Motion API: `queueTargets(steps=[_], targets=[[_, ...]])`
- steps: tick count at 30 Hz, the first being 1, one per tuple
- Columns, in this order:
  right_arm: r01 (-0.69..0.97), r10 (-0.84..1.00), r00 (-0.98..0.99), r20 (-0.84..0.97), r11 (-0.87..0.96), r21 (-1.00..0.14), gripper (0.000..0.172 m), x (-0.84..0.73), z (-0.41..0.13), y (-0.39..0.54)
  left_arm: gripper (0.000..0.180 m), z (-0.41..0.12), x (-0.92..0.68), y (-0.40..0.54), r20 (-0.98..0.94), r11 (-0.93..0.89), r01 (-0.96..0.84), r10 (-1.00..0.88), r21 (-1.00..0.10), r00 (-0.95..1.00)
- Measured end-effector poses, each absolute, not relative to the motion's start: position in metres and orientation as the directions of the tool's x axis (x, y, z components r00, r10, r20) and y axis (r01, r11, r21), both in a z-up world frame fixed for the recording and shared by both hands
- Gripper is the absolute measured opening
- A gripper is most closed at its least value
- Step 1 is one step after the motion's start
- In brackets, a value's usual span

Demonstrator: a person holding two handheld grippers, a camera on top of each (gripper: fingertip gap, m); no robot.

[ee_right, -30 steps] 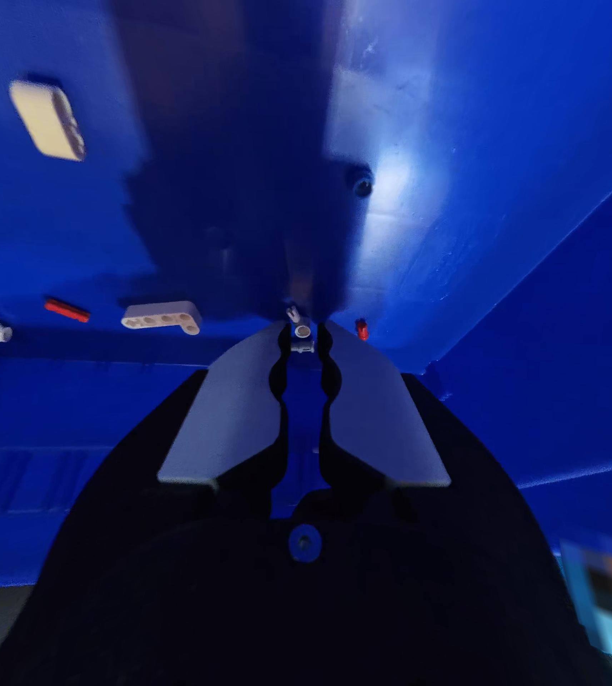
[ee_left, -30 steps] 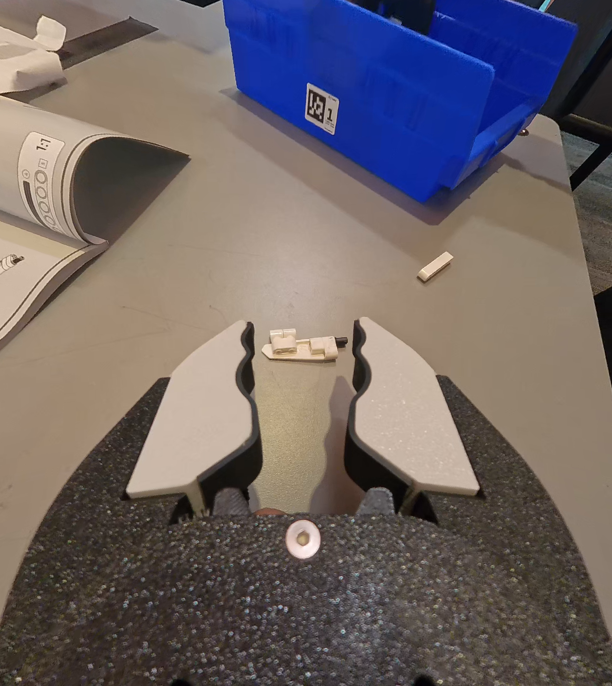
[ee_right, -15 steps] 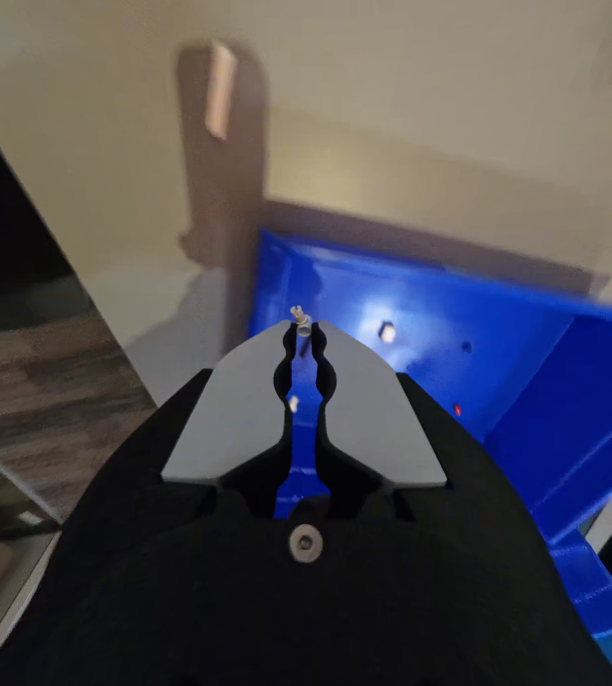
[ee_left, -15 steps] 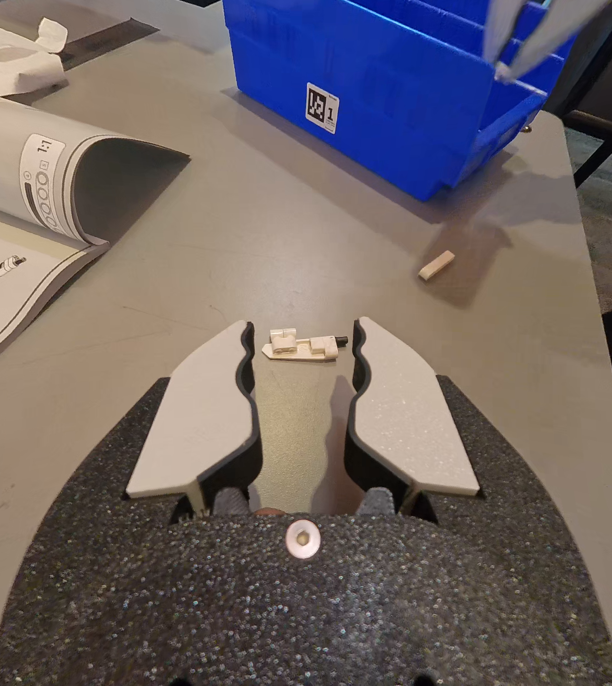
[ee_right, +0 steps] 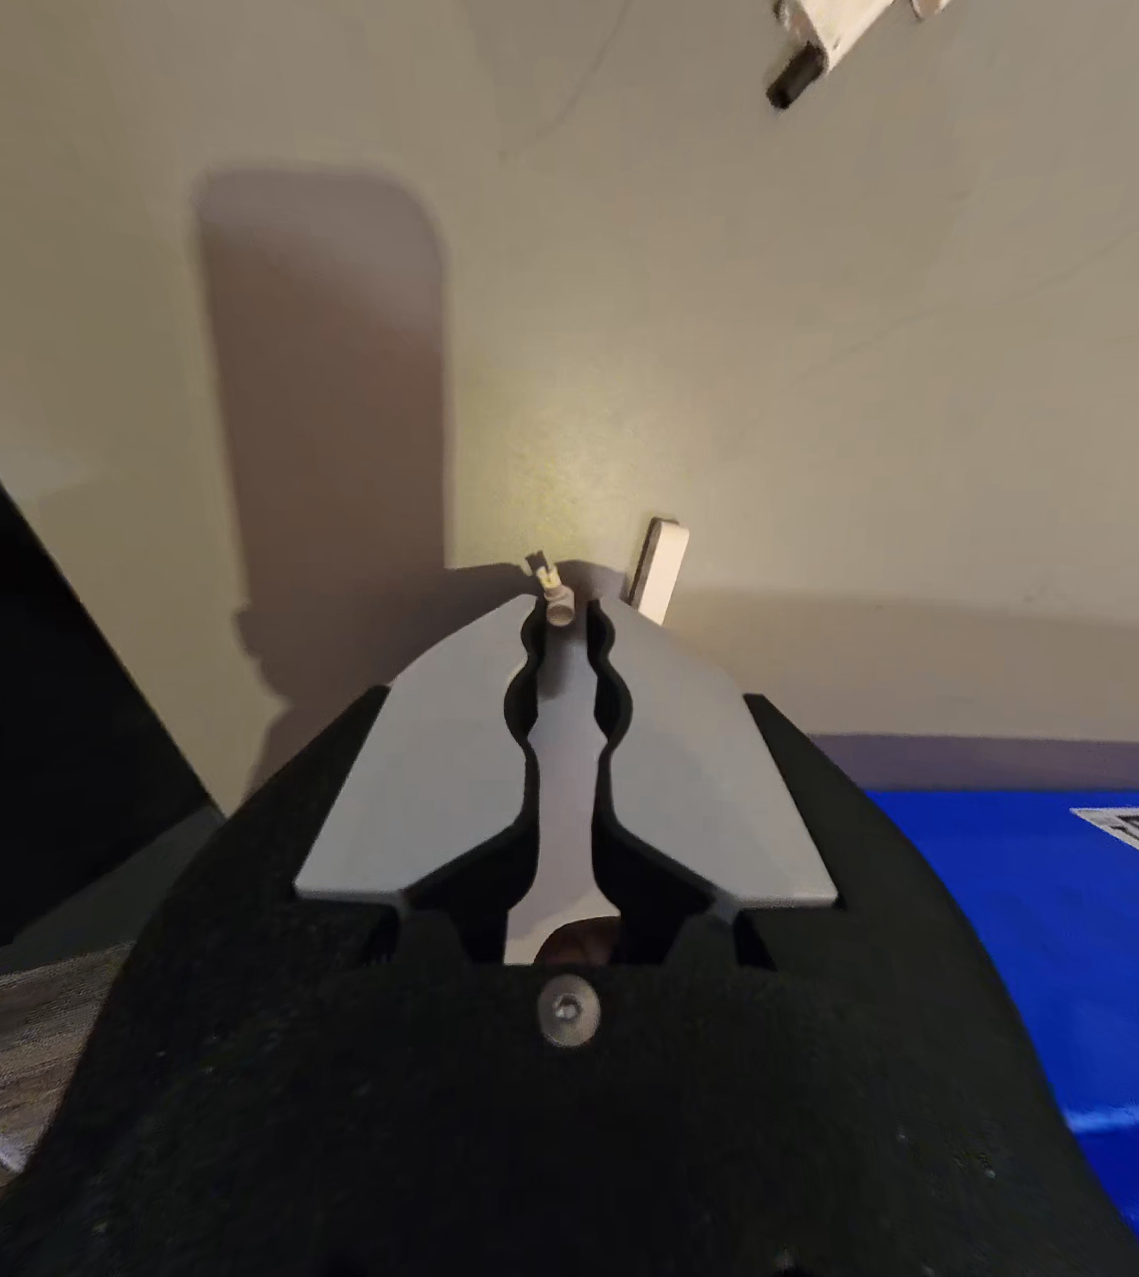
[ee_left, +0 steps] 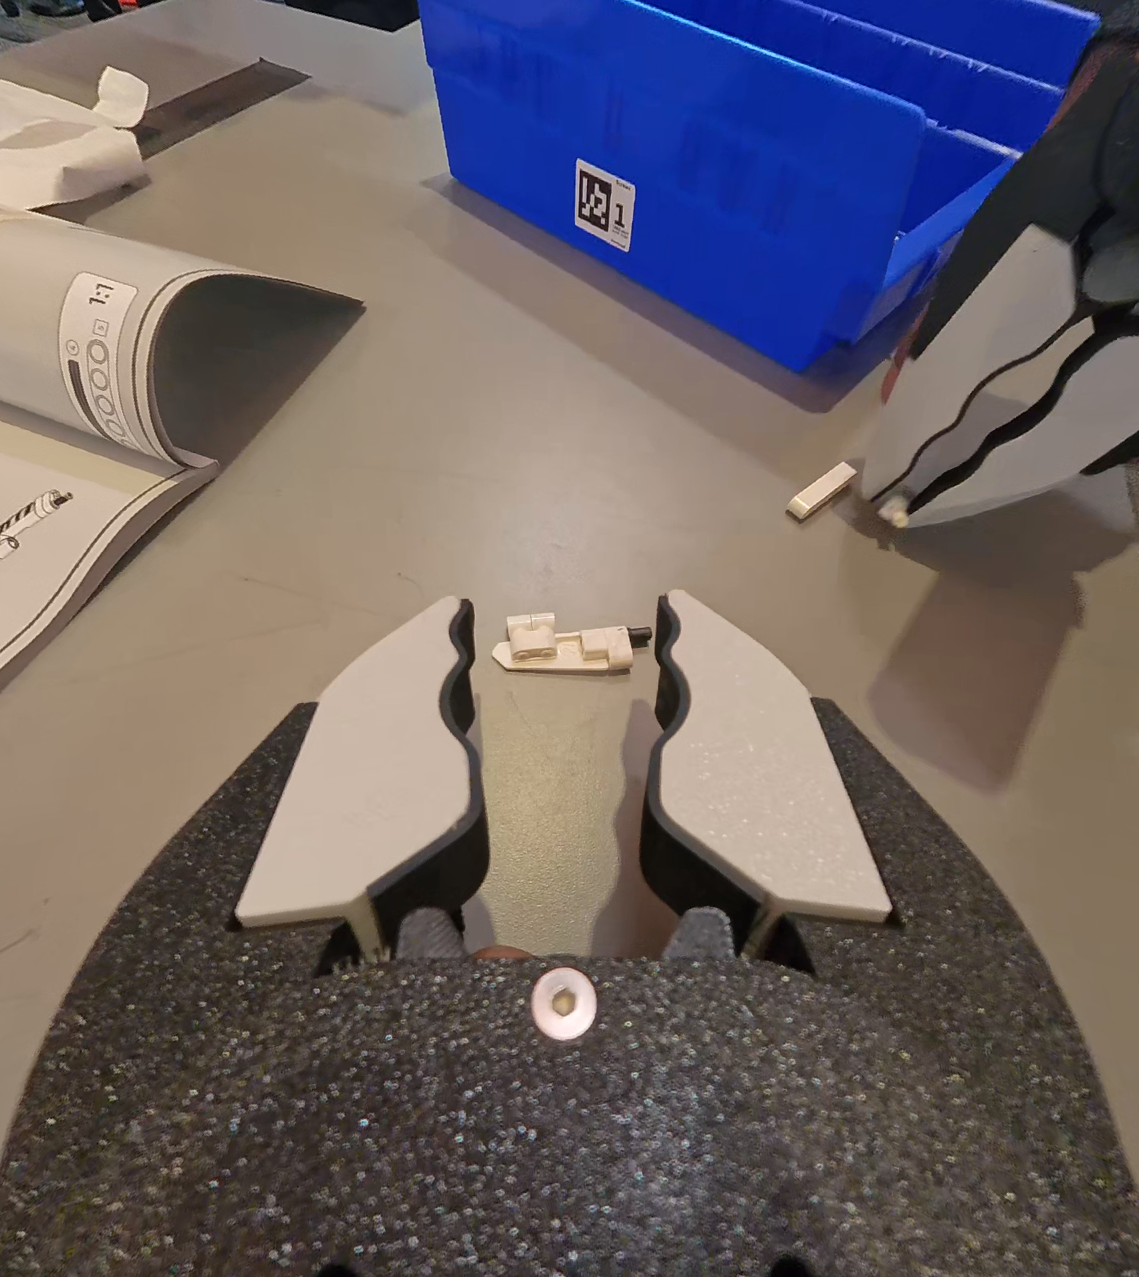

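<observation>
Two grippers over the grey table (ee_left: 359, 484): right one now out of the blue bin (ee_left: 725, 173).
Right gripper (ee_right: 558, 608) pinches a small pale peg (ee_right: 559, 609) beside a white bar (ee_right: 662, 568); left gripper (ee_left: 563, 639) stays spread around the white assembly (ee_left: 570, 646), untouched.

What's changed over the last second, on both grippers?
The right gripper came out of the blue bin and down to the table beside the loose white bar, still pinching its small grey pin. The left gripper stayed open around the white assembly.

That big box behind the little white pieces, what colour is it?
The box is bright blue, with a small black-and-white sticker on its front. The left wrist view shows it best.
</observation>
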State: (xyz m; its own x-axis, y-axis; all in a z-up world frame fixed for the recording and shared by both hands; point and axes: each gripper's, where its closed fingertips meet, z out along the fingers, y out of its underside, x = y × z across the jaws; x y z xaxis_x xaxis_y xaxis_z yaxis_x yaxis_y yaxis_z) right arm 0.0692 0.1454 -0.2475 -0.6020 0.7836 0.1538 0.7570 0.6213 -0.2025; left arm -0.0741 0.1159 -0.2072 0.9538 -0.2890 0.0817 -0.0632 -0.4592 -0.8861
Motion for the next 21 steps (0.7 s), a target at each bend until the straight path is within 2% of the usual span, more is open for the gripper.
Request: queueTargets(steps=[5, 7, 10, 13, 16, 17, 21], targets=[[0.754, 0.794, -0.598, 0.11, 0.604, -0.259, 0.02, 0.092, -0.197, 0.163, 0.051, -0.207, -0.074, 0.116, 0.094, -0.462, -0.053, -0.29, -0.885, 0.953], [0.757, 0.793, -0.592, 0.147, 0.609, -0.235, 0.022, 0.104, -0.172, 0.191, 0.051, -0.207, -0.075, 0.116, 0.097, -0.463, -0.051, -0.29, -0.885, 0.952], [0.769, 0.76, -0.608, 0.23, 0.636, -0.07, 0.023, 0.129, -0.153, 0.255, 0.051, -0.208, -0.074, 0.116, 0.093, -0.465, -0.057, -0.292, -0.883, 0.952], [0.807, 0.79, -0.584, 0.186, 0.59, 0.029, 0.022, 0.146, -0.163, 0.3, 0.051, -0.208, -0.074, 0.116, 0.101, -0.469, -0.05, -0.291, -0.882, 0.951], [0.739, 0.74, -0.656, 0.147, 0.591, 0.324, 0.022, 0.18, -0.188, 0.348, 0.051, -0.208, -0.076, 0.117, 0.121, -0.474, -0.031, -0.287, -0.88, 0.95], [0.714, 0.746, -0.659, 0.098, 0.58, 0.392, 0.022, 0.191, -0.197, 0.355, 0.051, -0.208, -0.076, 0.117, 0.127, -0.475, -0.025, -0.286, -0.879, 0.95], [0.716, 0.797, -0.602, -0.052, 0.568, 0.406, 0.023, 0.198, -0.227, 0.351, 0.051, -0.208, -0.077, 0.117, 0.15, -0.479, -0.005, -0.286, -0.878, 0.947]])
